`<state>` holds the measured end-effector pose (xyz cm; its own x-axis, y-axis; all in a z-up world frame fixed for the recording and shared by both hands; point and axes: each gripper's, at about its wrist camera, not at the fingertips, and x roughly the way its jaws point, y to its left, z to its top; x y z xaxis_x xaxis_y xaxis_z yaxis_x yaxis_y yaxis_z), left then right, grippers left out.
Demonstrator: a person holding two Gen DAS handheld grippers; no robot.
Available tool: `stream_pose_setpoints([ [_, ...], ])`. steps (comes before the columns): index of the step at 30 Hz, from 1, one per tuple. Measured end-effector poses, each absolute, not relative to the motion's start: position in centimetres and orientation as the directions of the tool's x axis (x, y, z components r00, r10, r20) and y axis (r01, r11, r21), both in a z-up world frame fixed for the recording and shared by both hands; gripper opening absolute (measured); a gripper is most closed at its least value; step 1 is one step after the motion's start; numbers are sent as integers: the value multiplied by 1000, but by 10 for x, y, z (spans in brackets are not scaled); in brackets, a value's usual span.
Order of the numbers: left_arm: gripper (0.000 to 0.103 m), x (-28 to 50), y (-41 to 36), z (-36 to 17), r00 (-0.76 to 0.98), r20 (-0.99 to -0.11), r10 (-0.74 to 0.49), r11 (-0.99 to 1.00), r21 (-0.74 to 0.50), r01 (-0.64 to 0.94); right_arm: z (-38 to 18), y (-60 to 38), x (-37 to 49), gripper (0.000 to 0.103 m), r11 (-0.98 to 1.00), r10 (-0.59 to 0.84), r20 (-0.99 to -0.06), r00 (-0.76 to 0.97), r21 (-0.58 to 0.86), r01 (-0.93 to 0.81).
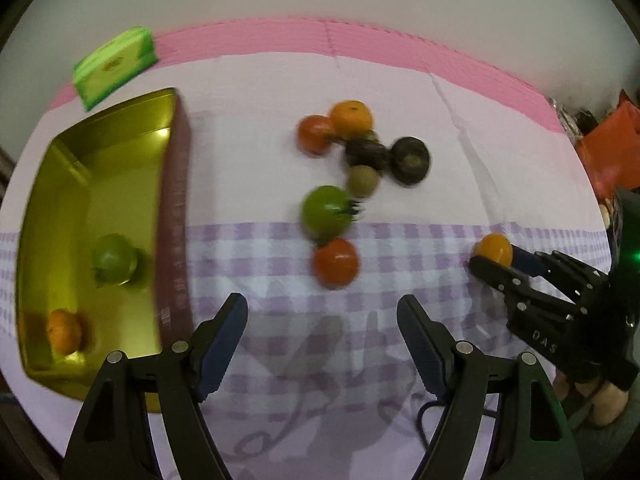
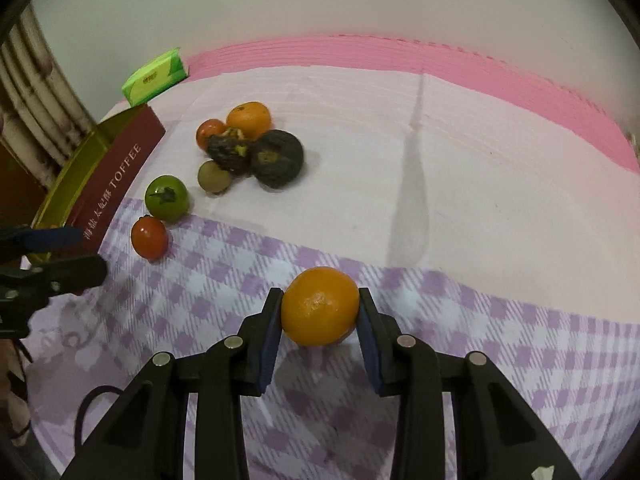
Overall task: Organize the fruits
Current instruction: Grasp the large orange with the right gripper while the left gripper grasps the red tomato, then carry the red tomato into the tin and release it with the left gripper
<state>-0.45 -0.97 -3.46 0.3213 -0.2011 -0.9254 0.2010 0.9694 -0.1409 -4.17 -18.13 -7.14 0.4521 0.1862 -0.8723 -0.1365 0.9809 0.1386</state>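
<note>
My right gripper is shut on an orange just above the checked cloth; it also shows in the left wrist view. My left gripper is open and empty, beside the gold toffee tin. The tin holds a green tomato and an orange fruit. On the cloth lie a red tomato, a green tomato, a small green fruit, two dark fruits, another orange and a red tomato.
A green tissue pack lies at the back left by the pink mat edge. Red and orange bags sit at the far right. The tin's red TOFFEE side faces the fruit pile.
</note>
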Motion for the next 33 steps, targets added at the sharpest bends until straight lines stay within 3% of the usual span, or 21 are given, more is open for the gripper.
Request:
stream_pose_setpoints([
  [6, 51, 13, -22, -50, 285, -935, -211, 969, -161, 189, -72, -181, -43, 34, 980, 195, -862, 468, 148, -135],
  [11, 45, 24, -23, -61, 246, -941, -233, 965, -193, 175, -72, -186, -46, 34, 978, 204, -858, 471, 160, -133],
  [14, 31, 24, -26, -63, 261, -943, -206, 971, -163, 177, -72, -187, -46, 34, 978, 203, -858, 473, 158, -133],
  [25, 31, -2, 16, -23, 315, -915, -251, 964, -205, 171, -71, -183, -45, 34, 980, 193, -859, 474, 147, -131],
  [33, 31, 6, 96, 8, 420, -905, -67, 998, -59, 31, -72, -181, -45, 34, 982, 178, -863, 473, 127, -138],
])
